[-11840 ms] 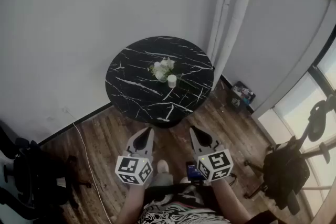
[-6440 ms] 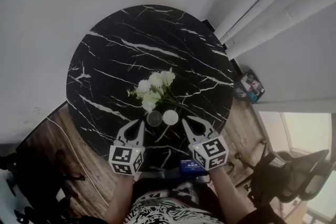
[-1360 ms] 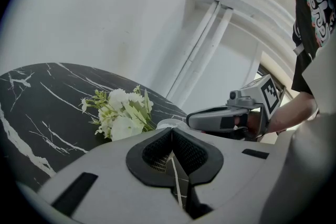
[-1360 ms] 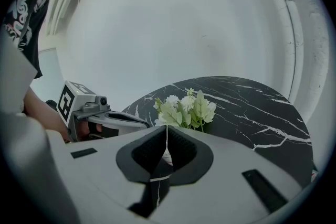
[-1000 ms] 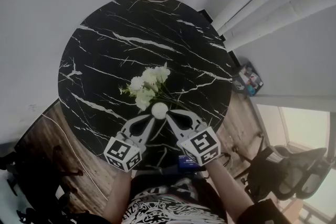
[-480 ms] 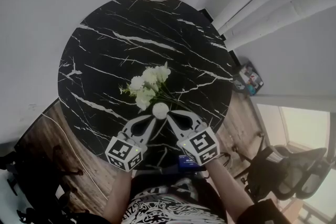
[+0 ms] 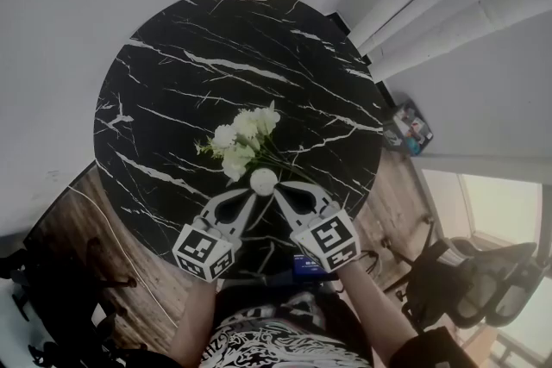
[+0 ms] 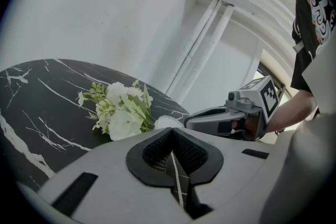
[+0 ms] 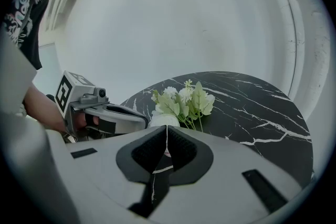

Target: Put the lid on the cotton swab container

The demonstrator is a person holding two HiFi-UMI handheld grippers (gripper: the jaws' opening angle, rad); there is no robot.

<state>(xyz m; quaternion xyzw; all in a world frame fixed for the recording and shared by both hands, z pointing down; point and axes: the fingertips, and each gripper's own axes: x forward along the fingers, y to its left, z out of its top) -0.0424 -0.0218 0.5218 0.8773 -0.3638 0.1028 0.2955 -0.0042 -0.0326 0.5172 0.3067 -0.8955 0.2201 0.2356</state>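
Note:
The cotton swab container (image 7: pixel 263 179) stands on the round black marble table (image 7: pixel 172 73), close to its near edge, with the white lid (image 8: pixel 167 122) on top of it. My left gripper (image 7: pixel 251 195) is shut, its tip against the container's near left side. My right gripper (image 7: pixel 278 189) is shut too, with its tip at the container's near right side. The two tips almost meet just behind the container. From the left gripper (image 8: pixel 170 131), the lid shows just past the jaws. The right gripper (image 9: pixel 166 127) sees the white lid (image 9: pixel 164 120) the same way.
A bunch of white flowers (image 7: pixel 241 142) with green leaves lies just beyond the container. A small device with a blue screen (image 7: pixel 308 265) sits at the person's waist. On the wooden floor to the right are a chair (image 7: pixel 466 280) and a small box (image 7: pixel 404 132).
Several seconds ago the lid lay beside the open container and the grippers stood apart. Now the lid sits on it and both shut tips meet there. The last second shows almost no motion.

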